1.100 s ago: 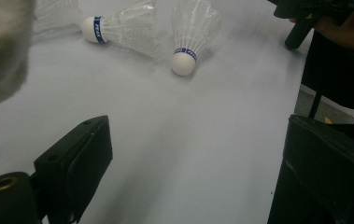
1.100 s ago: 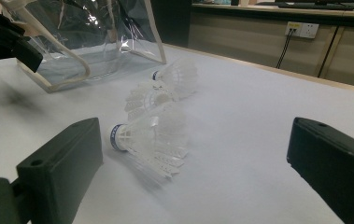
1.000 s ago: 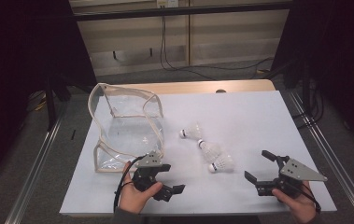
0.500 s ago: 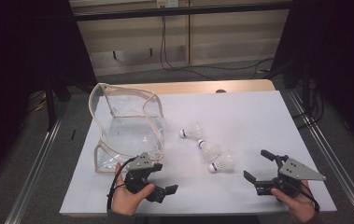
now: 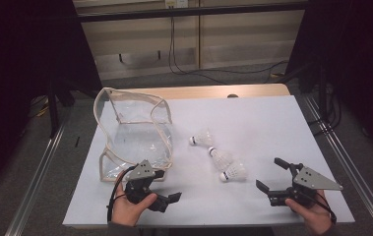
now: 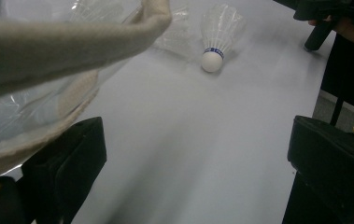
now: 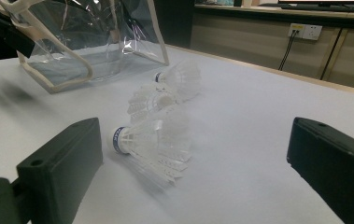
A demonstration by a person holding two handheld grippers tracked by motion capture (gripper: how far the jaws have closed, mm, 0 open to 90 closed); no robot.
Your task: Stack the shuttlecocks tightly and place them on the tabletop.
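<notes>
My left claw (image 5: 167, 189) sits at the near edge of the tabletop (image 5: 253, 118), jaws wide apart and holding nothing; one jaw lies just beside the near corner of the clear bag (image 5: 135, 132), whose cream-trimmed rim (image 6: 72, 42) hangs close over it in the left gripper view; my right claw (image 5: 272, 174) rests low at the near right, jaws spread too, nothing between them; three shuttlecocks lie in a loose row between bag and right claw, all on their sides; the nearest shuttlecock (image 7: 149, 140) is just ahead of my right jaws, cork toward the left one; the middle one (image 5: 220, 158) touches it; the far one (image 5: 201, 139) lies a little apart.
</notes>
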